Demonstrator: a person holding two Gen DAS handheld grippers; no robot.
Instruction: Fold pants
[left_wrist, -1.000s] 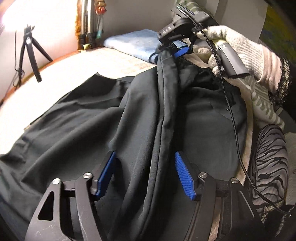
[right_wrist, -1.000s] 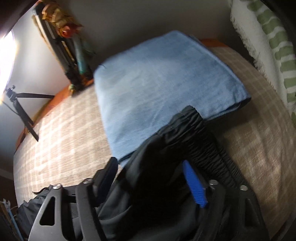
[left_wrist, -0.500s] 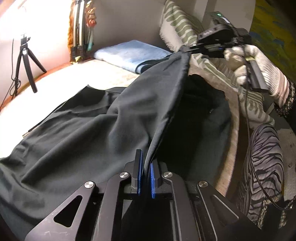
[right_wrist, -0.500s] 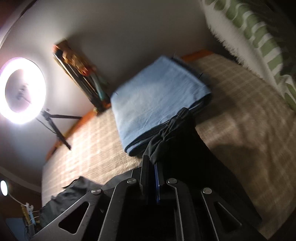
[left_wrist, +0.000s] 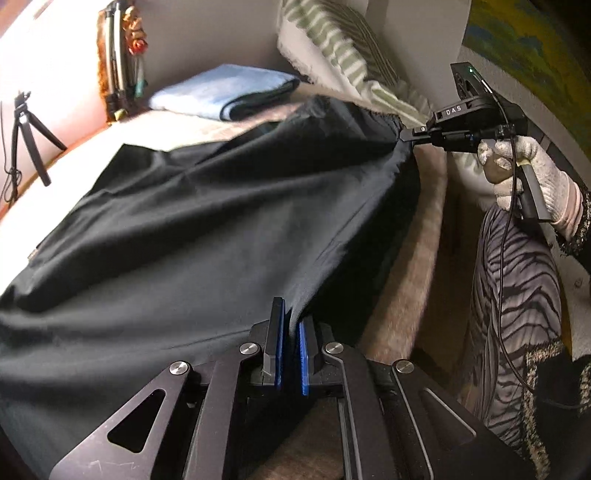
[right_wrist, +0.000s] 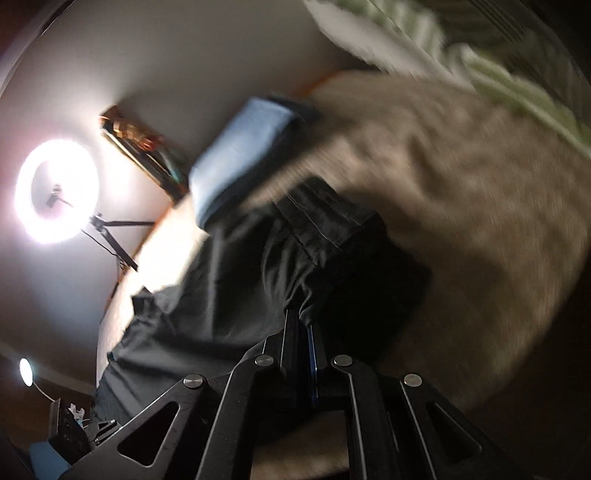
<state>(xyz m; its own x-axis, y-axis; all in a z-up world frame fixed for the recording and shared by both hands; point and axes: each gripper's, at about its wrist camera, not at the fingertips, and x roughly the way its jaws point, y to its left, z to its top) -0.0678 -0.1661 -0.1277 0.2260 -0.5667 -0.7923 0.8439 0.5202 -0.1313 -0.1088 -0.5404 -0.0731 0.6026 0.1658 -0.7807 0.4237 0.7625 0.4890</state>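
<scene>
Both grippers are clamped on the black pants (left_wrist: 207, 229). In the left wrist view the left gripper (left_wrist: 290, 332) has its blue pads (left_wrist: 303, 354) pinched nearly together on a fold of the dark cloth at the near edge. Across the garment, the right gripper (left_wrist: 408, 134) bites the gathered waistband at the far right corner, gripped by a hand (left_wrist: 528, 184) in a pale knit glove, with a thin black cable hanging from it. Between the two grips the edge of the pants runs taut in a raised line, while the remaining cloth spreads left over the beige checked bed cover (left_wrist: 413, 288).

From the right wrist view, which is blurred, the right gripper (right_wrist: 301, 325) looks closed tight on a bunched piece of the waistband, and the pants (right_wrist: 229, 295) trail away to the lower left.

Beyond the pants lies a folded blue cloth (left_wrist: 225, 90), apart from them, near the wall. Green-striped pillows (left_wrist: 343, 48) lean at the head of the bed. At the far left stands a small black tripod (left_wrist: 26, 136), and the right view shows a lit ring light (right_wrist: 55, 192). Zebra-patterned clothing (left_wrist: 513, 306) on the person fills the right side.
</scene>
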